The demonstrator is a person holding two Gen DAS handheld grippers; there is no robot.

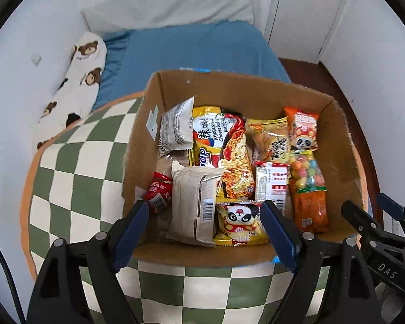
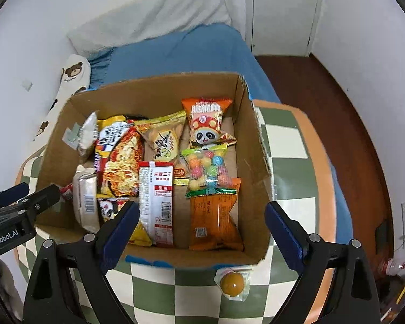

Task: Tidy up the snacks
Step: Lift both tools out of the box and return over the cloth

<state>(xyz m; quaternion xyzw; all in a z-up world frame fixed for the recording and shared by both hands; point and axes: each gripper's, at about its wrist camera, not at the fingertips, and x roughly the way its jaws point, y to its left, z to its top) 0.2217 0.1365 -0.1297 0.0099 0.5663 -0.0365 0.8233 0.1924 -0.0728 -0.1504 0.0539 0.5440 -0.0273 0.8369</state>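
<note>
An open cardboard box (image 1: 256,86) (image 2: 154,86) holds several snack packs lying flat: a noodle pack (image 1: 229,145) (image 2: 121,162), a beige wrapped bar (image 1: 194,202), a yellow panda pack (image 1: 240,224), a red-and-white pack (image 2: 156,199), a bag of coloured candy balls (image 2: 208,167) and an orange pack (image 2: 213,216). A wrapped amber ball (image 2: 233,283) lies outside, just before the box's near wall. My left gripper (image 1: 203,210) (image 2: 37,189) hovers open over the box's near left part, holding nothing. Over the near right part my right gripper (image 2: 202,210) (image 1: 367,203) is open and empty too.
The box sits on a round green-and-white chequered cushion (image 1: 75,178) (image 2: 286,140). Behind it is a blue bed (image 1: 197,48) with a bear-print pillow (image 1: 81,81) against the white wall. A white door (image 2: 280,13) and dark wooden floor (image 2: 337,113) lie to the right.
</note>
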